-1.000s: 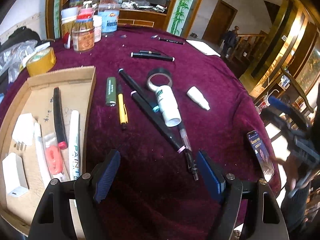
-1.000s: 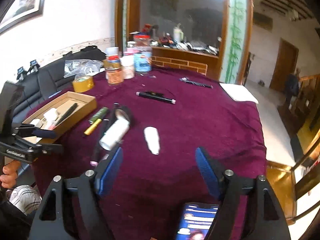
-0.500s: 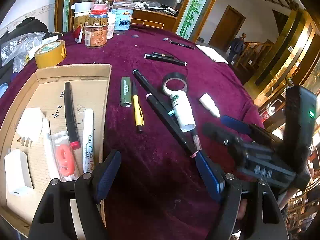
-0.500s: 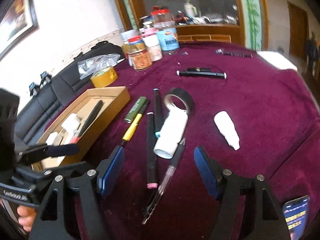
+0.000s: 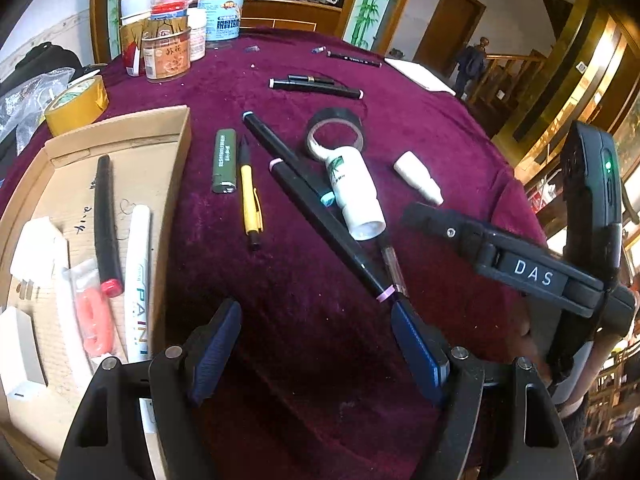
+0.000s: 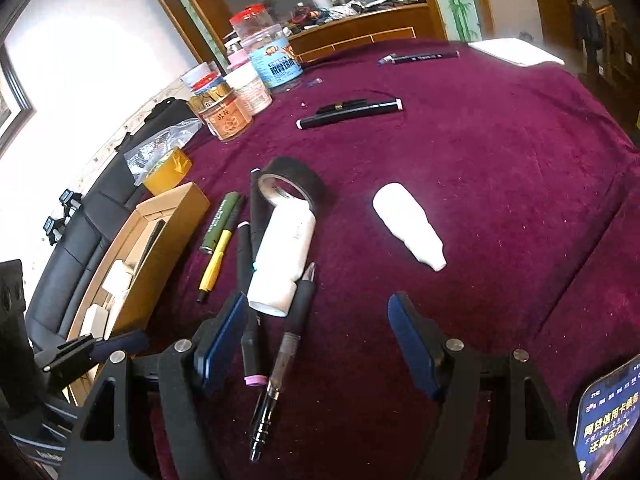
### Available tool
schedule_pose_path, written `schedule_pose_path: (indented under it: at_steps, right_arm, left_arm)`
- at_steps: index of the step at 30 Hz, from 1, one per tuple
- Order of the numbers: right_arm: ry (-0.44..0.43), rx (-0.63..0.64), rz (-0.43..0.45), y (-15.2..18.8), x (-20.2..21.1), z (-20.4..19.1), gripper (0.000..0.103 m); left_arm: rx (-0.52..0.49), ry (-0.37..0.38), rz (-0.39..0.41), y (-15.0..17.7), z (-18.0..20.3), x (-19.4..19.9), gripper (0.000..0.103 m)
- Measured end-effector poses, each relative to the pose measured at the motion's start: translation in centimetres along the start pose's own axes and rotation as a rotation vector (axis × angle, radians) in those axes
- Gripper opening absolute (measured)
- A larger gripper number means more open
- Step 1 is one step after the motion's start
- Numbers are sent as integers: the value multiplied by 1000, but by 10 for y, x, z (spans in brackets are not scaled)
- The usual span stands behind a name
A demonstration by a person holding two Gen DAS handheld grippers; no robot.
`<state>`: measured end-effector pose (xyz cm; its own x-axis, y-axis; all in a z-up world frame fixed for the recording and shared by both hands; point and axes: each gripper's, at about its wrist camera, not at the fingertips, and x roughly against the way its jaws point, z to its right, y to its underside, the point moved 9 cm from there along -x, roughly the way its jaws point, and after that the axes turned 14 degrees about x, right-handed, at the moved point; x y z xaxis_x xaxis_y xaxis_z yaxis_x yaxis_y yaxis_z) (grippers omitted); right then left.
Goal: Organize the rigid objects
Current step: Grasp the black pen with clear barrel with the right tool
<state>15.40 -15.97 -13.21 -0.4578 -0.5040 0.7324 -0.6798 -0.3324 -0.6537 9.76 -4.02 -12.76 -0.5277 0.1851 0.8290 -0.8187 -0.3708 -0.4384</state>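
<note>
A big table wears a dark red cloth [image 5: 320,360]. In the left wrist view, the left claw [image 5: 316,344] sits at the bottom middle of the frame. Its two blue pads are far apart and hold nothing; only red cloth shows between them. On the left side of that frame is a cardboard box [image 5: 168,128]. Inside it lie a black marker with a red end [image 5: 105,220], a white paint pen [image 5: 138,280] and some white blocks. In the middle of the frame, on the cloth, a green lighter [image 5: 224,160] lies beside a yellow pen [image 5: 250,200]. Next to them are two long black markers [image 5: 320,224] that cross each other, and a white bottle [image 5: 356,192] that touches a ring of black tape [image 5: 336,134]. A small white bottle [image 5: 418,178] lies alone to the right. The other claw's black body comes in from the right edge. In the right wrist view, the right claw [image 6: 320,344] is at the bottom middle, and it is let go too, with its pads wide apart. A clear pen [image 6: 280,364] and the pink end of a black marker lie between the pads, but the pads do not squeeze them. A phone [image 6: 604,412] glows in the bottom right corner. Jars [image 6: 240,92] stand at the upper left.
</note>
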Motion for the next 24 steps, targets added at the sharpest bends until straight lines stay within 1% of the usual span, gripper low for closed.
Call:
schedule_pose_path:
  at_steps: [7, 12, 14, 16, 17, 18, 19, 20, 23, 24]
  right_arm:
    - [-26, 12, -14, 0, -2, -4, 72]
    - [-43, 9, -8, 0, -1, -5, 71]
    - [-48, 5, -17, 1, -2, -6, 68]
    - [-71, -1, -28, 4, -2, -11, 61]
    - [-68, -2, -40, 6, -3, -12, 60]
    - [-43, -4, -63, 8, -5, -12, 56]
    - [-24, -7, -76, 11, -5, -11, 50]
    - [-7, -15, -102, 17, -6, -12, 46]
    - [-28, 3, -129, 27, -5, -26, 41]
    - [-17, 29, -134, 30, -4, -33, 38]
  left_arm:
    - [12, -1, 9, -4, -3, 3, 80]
    - [20, -11, 35, -6, -8, 11, 80]
    - [19, -16, 42, -6, -10, 15, 80]
    - [16, -18, 47, -6, -13, 18, 80]
    - [16, -18, 49, -6, -14, 19, 80]
    - [16, -16, 49, -6, -16, 19, 80]
    - [16, -10, 45, -6, -16, 19, 80]
    - [17, -6, 44, -6, -16, 20, 80]
    - [12, -7, 49, -7, -15, 20, 80]
    - [11, -4, 50, -8, -15, 21, 80]
